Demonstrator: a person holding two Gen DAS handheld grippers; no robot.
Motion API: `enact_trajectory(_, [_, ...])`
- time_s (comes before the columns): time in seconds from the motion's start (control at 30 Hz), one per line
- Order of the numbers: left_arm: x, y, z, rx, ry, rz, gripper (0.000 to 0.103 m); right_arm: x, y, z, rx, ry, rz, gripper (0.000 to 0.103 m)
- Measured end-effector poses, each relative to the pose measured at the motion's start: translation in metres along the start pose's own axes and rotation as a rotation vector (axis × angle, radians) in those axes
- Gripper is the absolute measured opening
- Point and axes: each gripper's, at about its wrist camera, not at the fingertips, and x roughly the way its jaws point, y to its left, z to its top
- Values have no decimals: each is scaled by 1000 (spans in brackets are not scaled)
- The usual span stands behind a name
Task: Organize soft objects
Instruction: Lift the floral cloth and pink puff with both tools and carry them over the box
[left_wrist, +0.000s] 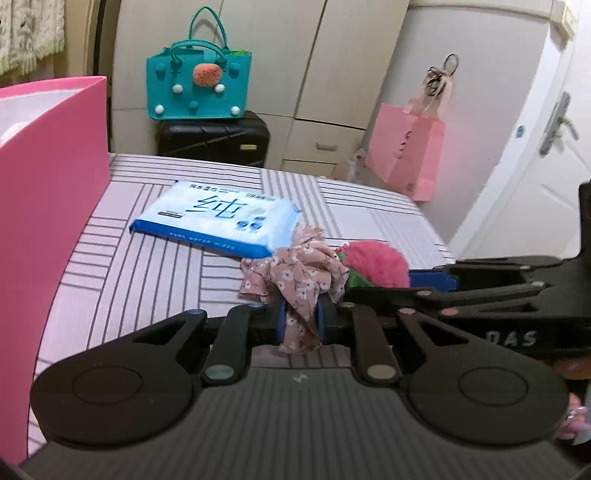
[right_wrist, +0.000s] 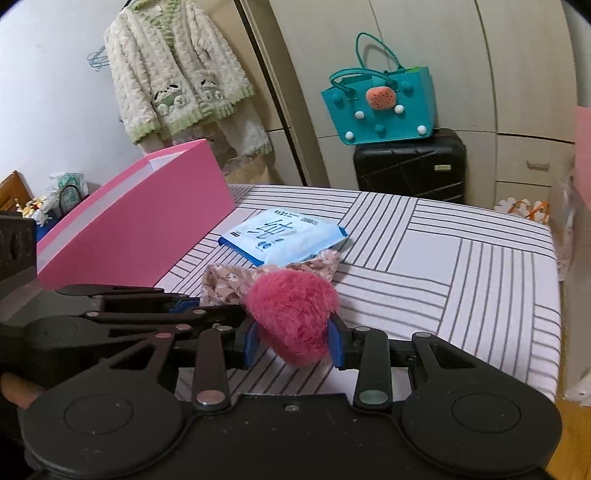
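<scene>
The left gripper (left_wrist: 301, 317) is closed tight on the floral cloth (left_wrist: 295, 280), which bunches up above its blue pads and hangs a little below them. The right gripper (right_wrist: 293, 341) holds the fluffy pink pompom (right_wrist: 291, 317) between its blue pads, with the jaws at a narrow width. The two grippers are just beside each other, above the striped bed (right_wrist: 443, 266). Ahead of both grippers a blue wipes pack (left_wrist: 218, 221) lies flat on the bed. To the left of them stands the pink box (right_wrist: 140, 221).
</scene>
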Motion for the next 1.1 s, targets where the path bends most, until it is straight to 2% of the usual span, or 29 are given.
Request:
enact_trajectory(0.13, [-18,-2,-2,20,-18,-19,13,-12,9,-7,26,-8,-29,42])
enact_trajectory(0.27, [-28,2,-7,-4,17,-59,12,-23,19,-15,26,-7,-57,42])
enact_trajectory(0.63, [-62,13,-11,-2,19,-77,12,-49,39,-31,35,9,-126,42])
enact_trajectory(0.73, [-71,15,-9,17,34,-82,12,-58,48,-32,53,-10,-111,42])
enact_trajectory(0.83, [-87,16,-7,57,43,-72,12,-69,64,-28,62,-20,-31,42])
enact_trajectory(0.97, [-114,26,1,61,62,-87,12,-78,90,-20,4,-8,-27,42])
enact_trajectory(1.1, [-137,37,6,64,78,-68,12,-86,104,-12,3,-1,25,42])
